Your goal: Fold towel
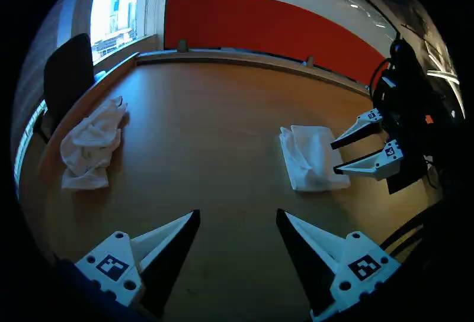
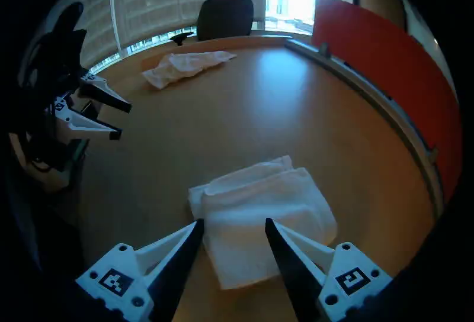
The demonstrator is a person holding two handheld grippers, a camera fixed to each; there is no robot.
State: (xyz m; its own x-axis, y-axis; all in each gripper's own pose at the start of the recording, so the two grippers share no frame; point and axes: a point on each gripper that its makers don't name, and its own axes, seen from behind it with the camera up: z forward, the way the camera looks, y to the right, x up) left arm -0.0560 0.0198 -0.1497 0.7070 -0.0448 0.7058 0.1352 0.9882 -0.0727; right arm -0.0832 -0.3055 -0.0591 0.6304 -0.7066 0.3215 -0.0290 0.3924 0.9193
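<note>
The right gripper [image 2: 234,221], jaws open, hovers over the folded towel [image 2: 260,203]; the left gripper [image 1: 237,211] hangs open above the table [image 1: 225,115].

Two white towels are out on the desk [image 1: 225,103]. The folded towel [image 2: 266,221] lies flat as a thick, tidy rectangle. Its layers are stacked and its sides roughly squared, with one layer peeking out along an edge. It sits well in from every desk edge. The crumpled towel [image 1: 92,147] lies well apart from it, a loose, rumpled, elongated heap just beside one desk edge.
</note>
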